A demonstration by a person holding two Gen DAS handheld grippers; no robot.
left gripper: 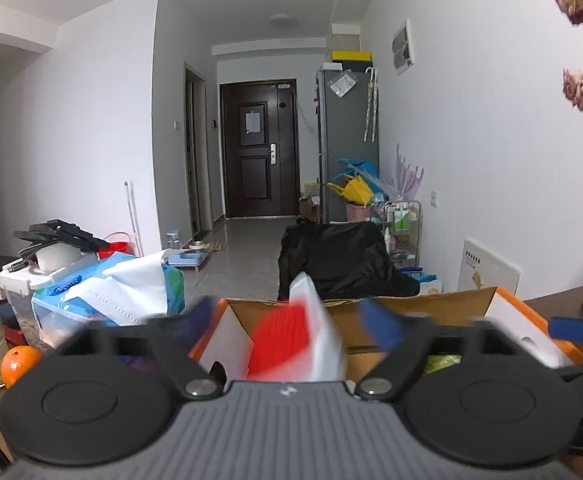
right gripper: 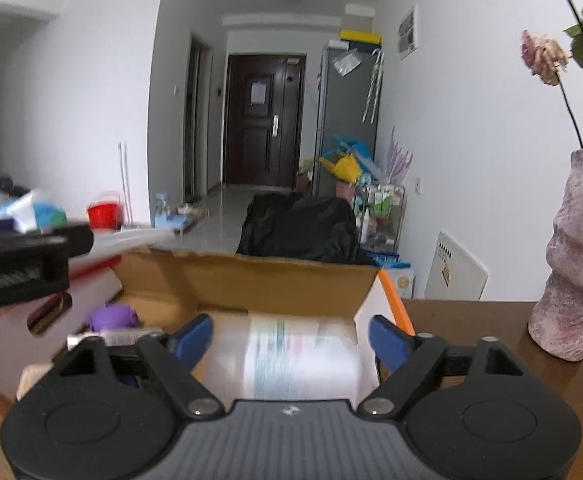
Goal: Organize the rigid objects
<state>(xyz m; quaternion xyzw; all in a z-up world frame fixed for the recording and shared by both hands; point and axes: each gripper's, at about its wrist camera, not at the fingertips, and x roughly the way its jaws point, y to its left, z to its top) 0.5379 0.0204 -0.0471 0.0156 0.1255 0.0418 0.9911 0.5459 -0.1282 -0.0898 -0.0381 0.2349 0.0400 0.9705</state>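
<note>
Both tongs, left (left gripper: 291,322) and right (right gripper: 291,340), stand spread over the cardboard box (right gripper: 251,280); the red-and-white packet (left gripper: 295,340) looks light and stiff, best pinched across its flat faces.

walls (left gripper: 91,120) white | door (left gripper: 257,148) dark | floor (left gripper: 247,248) grey tile | fridge (left gripper: 347,140) grey

Both grippers (left gripper: 291,328) (right gripper: 291,340): black linkages, blue fingers (left gripper: 383,328), ribbed grey housing, silver screws.

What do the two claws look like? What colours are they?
Both claws look alike. The left claw and the right claw each have two blue fingertips on black angular arms with silver round pins. Behind sit two big black round discs and a grey ridged middle plate with a small white mark. No cables or sleeves show.
</note>
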